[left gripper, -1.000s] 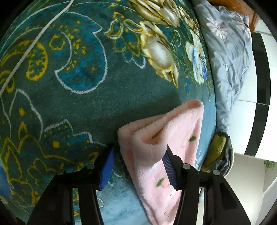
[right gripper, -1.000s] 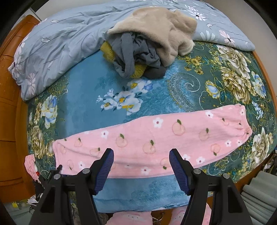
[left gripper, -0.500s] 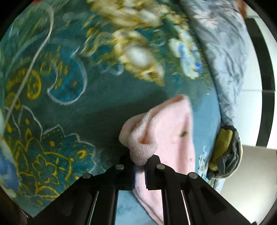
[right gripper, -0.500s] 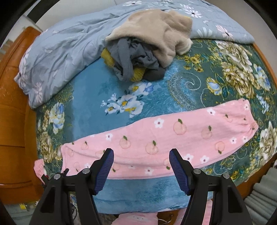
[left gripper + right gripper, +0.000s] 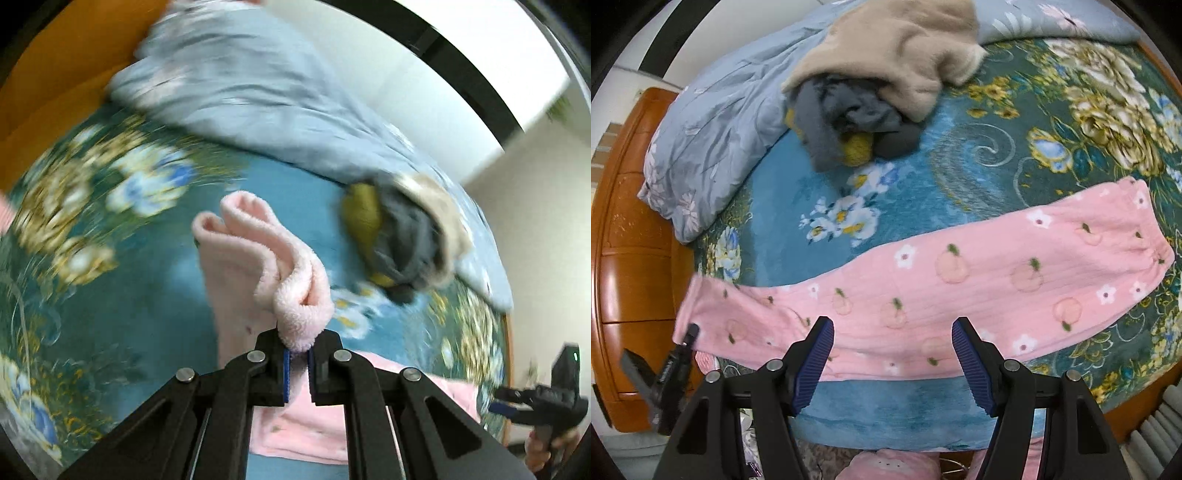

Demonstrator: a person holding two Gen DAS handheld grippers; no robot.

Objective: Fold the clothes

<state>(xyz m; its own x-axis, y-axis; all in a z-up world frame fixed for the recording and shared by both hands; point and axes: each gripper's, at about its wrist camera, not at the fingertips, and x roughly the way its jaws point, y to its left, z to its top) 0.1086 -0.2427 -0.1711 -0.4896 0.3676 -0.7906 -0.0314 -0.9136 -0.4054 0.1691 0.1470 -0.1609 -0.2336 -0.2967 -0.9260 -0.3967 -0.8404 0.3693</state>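
The big flowery bed (image 5: 960, 177) holds the pink pants (image 5: 960, 280), lying long from 9 to 3 o'clock. The right gripper (image 5: 892, 354), wide open and empty, hangs near their middle. The left gripper (image 5: 298, 363) pinches one end tight.

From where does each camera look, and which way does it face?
Left wrist: sits on the left tool, faces across the bed toward the quilt; its shut fingers pinch the pink pants; the right tool and hand show.
Right wrist: sits on the right tool, open, looking down over the pants.
Both show pants, clothes pile, quilt.
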